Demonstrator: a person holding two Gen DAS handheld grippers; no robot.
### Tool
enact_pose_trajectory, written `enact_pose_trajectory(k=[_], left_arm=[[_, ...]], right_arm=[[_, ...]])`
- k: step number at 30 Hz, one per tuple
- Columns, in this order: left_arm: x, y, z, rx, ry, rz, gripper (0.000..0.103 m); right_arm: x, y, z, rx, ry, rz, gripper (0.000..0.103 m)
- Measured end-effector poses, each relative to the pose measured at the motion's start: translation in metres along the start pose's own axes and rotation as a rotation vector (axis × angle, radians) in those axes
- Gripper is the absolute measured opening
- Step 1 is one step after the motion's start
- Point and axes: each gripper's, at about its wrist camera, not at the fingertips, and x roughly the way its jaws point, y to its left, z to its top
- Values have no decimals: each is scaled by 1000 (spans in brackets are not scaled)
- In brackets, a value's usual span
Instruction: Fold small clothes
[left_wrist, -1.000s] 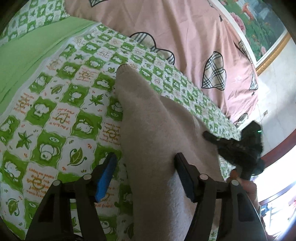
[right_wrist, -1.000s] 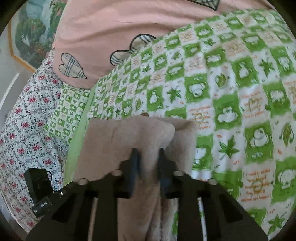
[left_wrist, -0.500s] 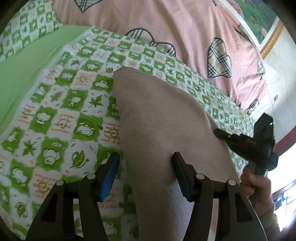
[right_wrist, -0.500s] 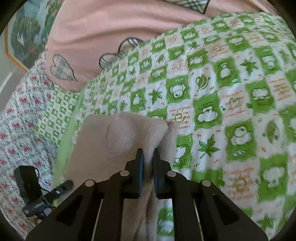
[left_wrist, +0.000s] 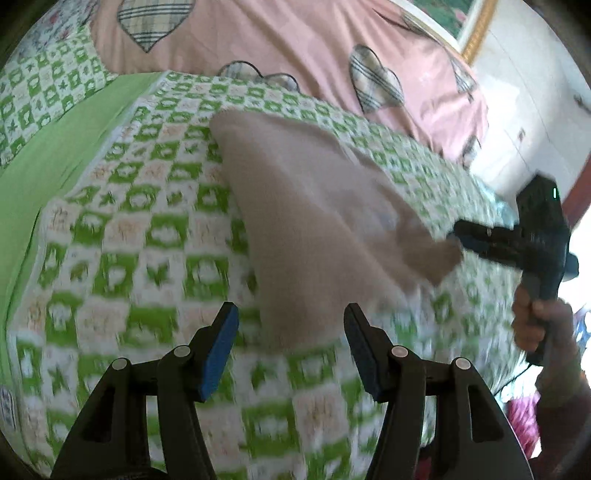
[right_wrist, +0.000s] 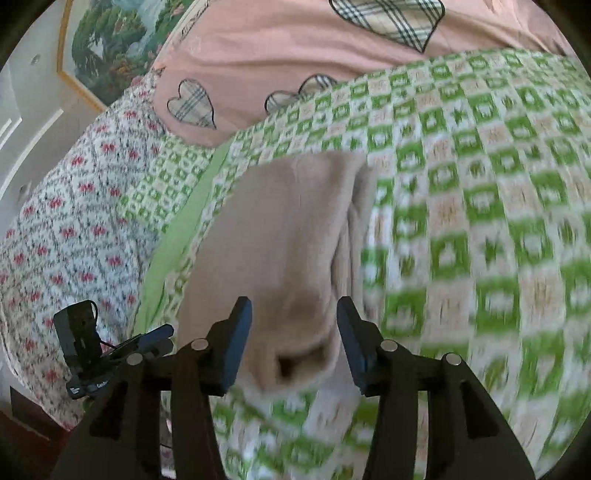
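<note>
A small beige knit garment (left_wrist: 306, 218) lies folded on the green-and-white checked bed cover (left_wrist: 140, 236). It also shows in the right wrist view (right_wrist: 288, 236), its near end bunched just ahead of my right gripper. My left gripper (left_wrist: 290, 332) is open and empty, with the garment's near edge just beyond its fingertips. My right gripper (right_wrist: 293, 332) is open, its jaws either side of the garment's near end without holding it. In the left wrist view the right gripper (left_wrist: 476, 236) sits at the garment's right corner.
A pink quilt with plaid hearts (left_wrist: 295, 44) lies at the back of the bed. A floral sheet (right_wrist: 62, 221) covers the left side in the right wrist view. A framed picture (right_wrist: 110, 48) hangs on the wall. The left gripper (right_wrist: 122, 343) shows there low left.
My right gripper has opened and let go of the garment's corner. Both grippers have drawn back from the garment, which now lies on the cover.
</note>
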Motion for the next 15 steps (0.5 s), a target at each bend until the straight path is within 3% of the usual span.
enact_pose_trajectory(k=[4,12,14,15], left_arm=[[13,-9,-17,67,35,71,60],[29,-2,-15,48,19,172,58],[33,0,-13,22,15,172,46],[35,1,-12,4,18,172,42]], right_arm=[[5,9,-15,-30,36,-9,49],[19,25,-11,-94,63,-49,49],[26,28,-12,-124,77,-67,40],[30,26,-12,-125,82,-80,23]])
